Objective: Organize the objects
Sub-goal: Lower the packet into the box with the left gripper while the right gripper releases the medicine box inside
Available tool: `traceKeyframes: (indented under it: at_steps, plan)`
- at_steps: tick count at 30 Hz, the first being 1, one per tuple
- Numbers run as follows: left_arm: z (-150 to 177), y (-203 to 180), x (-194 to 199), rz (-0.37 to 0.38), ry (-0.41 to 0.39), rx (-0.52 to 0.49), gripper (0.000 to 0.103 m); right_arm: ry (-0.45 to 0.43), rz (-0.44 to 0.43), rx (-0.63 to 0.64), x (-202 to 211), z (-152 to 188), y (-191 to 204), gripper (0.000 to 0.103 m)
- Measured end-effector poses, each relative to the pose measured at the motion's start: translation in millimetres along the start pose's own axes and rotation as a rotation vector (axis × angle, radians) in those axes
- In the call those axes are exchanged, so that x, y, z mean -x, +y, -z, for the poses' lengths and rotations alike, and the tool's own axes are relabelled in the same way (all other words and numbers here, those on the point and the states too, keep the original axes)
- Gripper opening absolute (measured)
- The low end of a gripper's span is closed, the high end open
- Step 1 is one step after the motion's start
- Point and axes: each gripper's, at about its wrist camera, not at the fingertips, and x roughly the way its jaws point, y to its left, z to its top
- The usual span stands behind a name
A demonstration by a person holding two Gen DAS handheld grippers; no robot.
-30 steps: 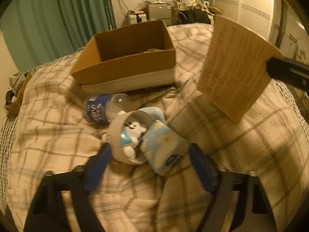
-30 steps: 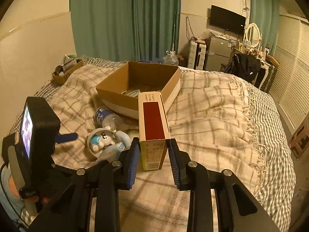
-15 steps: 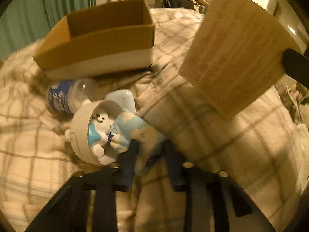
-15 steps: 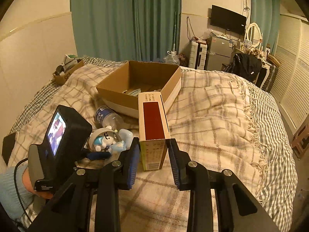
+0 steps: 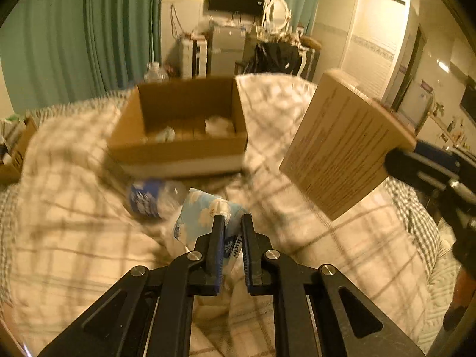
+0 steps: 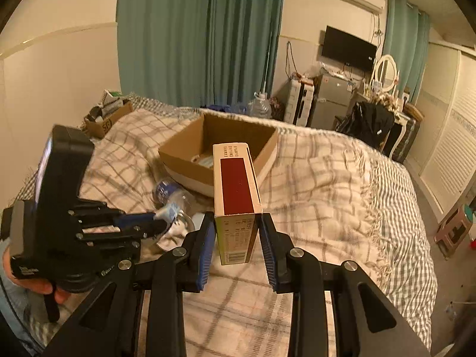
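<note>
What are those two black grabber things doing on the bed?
A person is tidying up with them. The left gripper has just closed on a blue tissue pack. The right gripper is clamped on a tall carton. An open cardboard box sits on the checked blanket, and a plastic bottle lies beside it.

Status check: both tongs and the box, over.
Left tongs shut on blue tissue pack. Right tongs shut on carton. Cardboard box open ahead, bottle below.

We see teal pleated curtains (image 6: 202, 35), a black wall-mounted television (image 6: 348, 48) and a white oval mirror (image 6: 386, 73).
</note>
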Motion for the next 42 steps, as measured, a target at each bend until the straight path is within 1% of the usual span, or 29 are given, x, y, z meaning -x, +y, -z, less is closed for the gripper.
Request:
traceKeyframes:
  at_steps: [1,3,6,10,14,18,21,22,24,27,31,34,37,39,40,42]
  plan:
    - [-4.8,2.7,9.8,0.006,-0.012,-0.008,0.009,-0.006,0.004,0.004,2.7,-3.5,2.7,0.029]
    - [-18.8,4.9,13.9,0.014,-0.033,-0.018,0.009,-0.013,0.003,0.010,6.9,-9.5,6.9,0.029]
    - [-49.7,6.6,30.4,0.007,-0.079,-0.044,0.009,-0.027,-0.001,0.007,10.3,-24.1,8.5,0.029]
    - [-84.4,10.1,45.1,-0.025,-0.133,-0.073,0.009,-0.069,0.011,-0.002,10.5,-61.1,8.4,0.029]
    - [-114.9,23.3,43.3,-0.058,-0.162,-0.072,0.009,-0.101,0.015,0.000,-2.9,-98.4,8.8,0.029]
    - [-146.6,50.9,20.0,-0.072,-0.165,-0.021,0.010,-0.108,0.010,-0.016,-33.3,-132.2,4.7,0.029]
    - [-159.8,66.9,-0.8,-0.079,-0.157,0.007,0.010,-0.090,0.001,-0.026,-68.4,-151.0,3.9,0.029]
    - [-164.8,73.6,-13.4,-0.086,-0.145,0.020,0.010,-0.076,0.001,-0.024,-85.1,-155.8,5.4,0.029]
    - [-169.7,83.5,-37.6,-0.101,-0.108,0.040,0.010,-0.054,0.010,-0.017,-113.5,-161.3,6.5,0.029]
    - [-172.8,96.9,-82.8,-0.105,-0.057,0.050,0.010,-0.014,-0.008,-0.039,-155.6,-165.0,1.8,0.029]
    - [-169.0,105.2,-124.8,-0.111,-0.017,0.054,0.010,0.039,-0.020,-0.048,-205.2,-162.8,-5.7,0.029]
    - [-166.7,112.6,-148.9,-0.119,0.009,0.065,0.010,0.055,-0.034,-0.059,-227.4,-157.5,-10.4,0.029]
    - [-163.4,117.3,-163.6,-0.107,0.025,0.064,0.011,0.065,-0.057,-0.076,-240.9,-150.6,-15.4,0.029]
    - [-161.4,115.3,-166.8,-0.105,0.031,0.050,0.011,0.064,-0.068,-0.084,-243.5,-148.4,-18.9,0.029]
    - [-159.7,113.2,-167.3,-0.110,0.035,0.039,0.013,0.057,-0.076,-0.096,-243.0,-147.7,-20.0,0.030]
    - [-158.7,109.6,-165.3,-0.123,0.035,0.022,0.014,0.054,-0.077,-0.115,-239.4,-148.3,-22.9,0.030]
